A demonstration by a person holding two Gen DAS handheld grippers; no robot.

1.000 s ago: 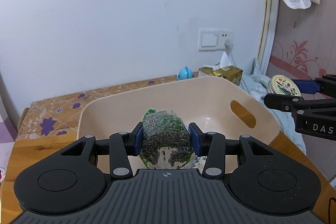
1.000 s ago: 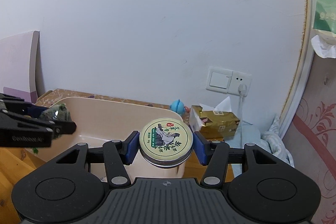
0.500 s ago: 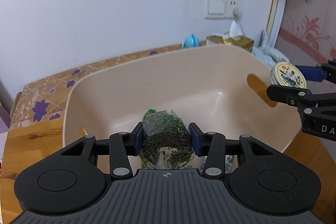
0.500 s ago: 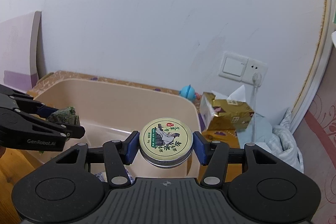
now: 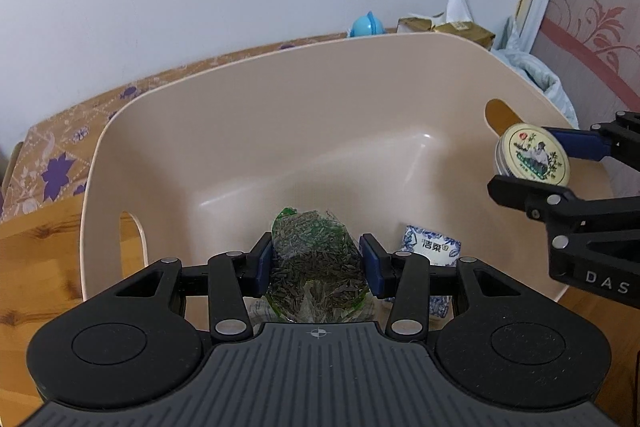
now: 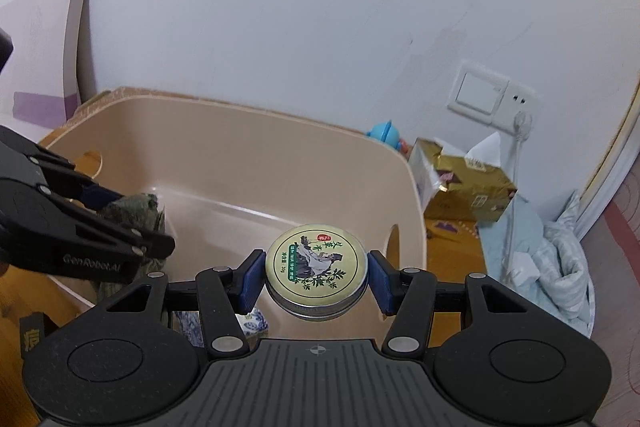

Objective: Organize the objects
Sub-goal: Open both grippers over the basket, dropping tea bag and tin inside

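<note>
A beige plastic bin (image 5: pixel 280 99) with handle slots stands on the wooden table; it also shows in the right wrist view (image 6: pixel 240 155). My left gripper (image 5: pixel 318 261) is shut on a clear green bag of dark seeds (image 5: pixel 316 259) and holds it over the bin's near part. My right gripper (image 6: pixel 316 275) is shut on a round yellow tin with a painted lid (image 6: pixel 316 263), held above the bin's right end; the tin also shows in the left wrist view (image 5: pixel 530 155). A small blue-and-white packet (image 5: pixel 430 247) lies in the bin.
A gold tissue box (image 6: pixel 464 183) and a blue toy (image 6: pixel 386 133) stand behind the bin by the wall. Crumpled light-blue cloth (image 6: pixel 560 267) lies to the right. A wall switch with a plugged cable (image 6: pixel 492 95) is above. A patterned cloth (image 5: pixel 60 155) covers the table's far left.
Both grippers have moved forward and tilted down over the bin with their loads still held. The bin's inside and the packet on its floor now show.
</note>
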